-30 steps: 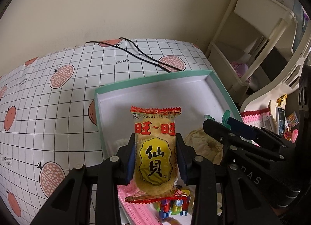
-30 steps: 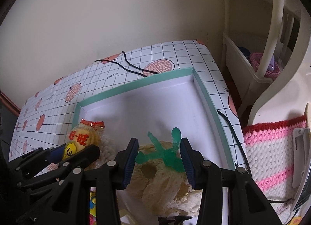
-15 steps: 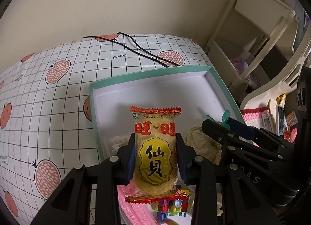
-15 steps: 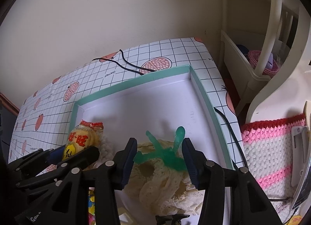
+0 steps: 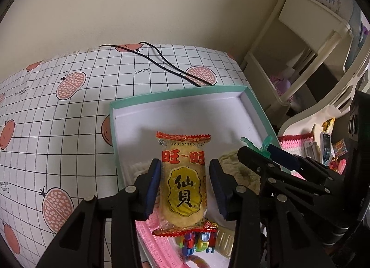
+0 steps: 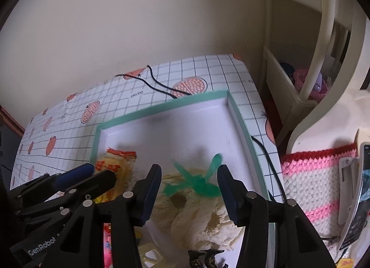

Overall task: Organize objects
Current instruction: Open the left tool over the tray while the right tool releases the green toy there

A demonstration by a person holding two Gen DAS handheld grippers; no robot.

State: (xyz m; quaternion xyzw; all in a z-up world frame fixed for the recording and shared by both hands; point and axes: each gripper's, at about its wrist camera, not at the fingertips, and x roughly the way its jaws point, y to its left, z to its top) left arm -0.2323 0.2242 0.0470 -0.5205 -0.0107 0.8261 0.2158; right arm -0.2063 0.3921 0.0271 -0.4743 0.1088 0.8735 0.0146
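Note:
A yellow rice-cracker packet point(image 5: 182, 184) with red ends stands between the fingers of my left gripper point(image 5: 185, 162), over the near part of a teal-rimmed white box point(image 5: 175, 94). The jaws are opening: the left pad touches the wrapper and a thin gap shows at the right pad. In the right wrist view a green plastic figure point(image 6: 201, 187) lies on a cream crochet piece point(image 6: 201, 221) inside the box point(image 6: 161, 108). My right gripper point(image 6: 189, 170) straddles it, jaws opening, pads off it. The left gripper point(image 6: 99, 173) and the packet point(image 6: 115, 164) show at lower left.
A black cable point(image 5: 166, 64) runs over the checked tablecloth point(image 5: 57, 129) behind the box. Colourful blocks point(image 5: 196, 242) and a pink ribbed item point(image 5: 152, 238) lie at the box's near end. A pink-and-white crochet basket point(image 6: 312, 187) and a cream shelf point(image 5: 289, 71) stand to the right.
Both pairs of jaws have widened a little. The green figure, pinched before, now lies loose on the crochet piece. The packet has a small gap at one pad. Neither hand shifted much.

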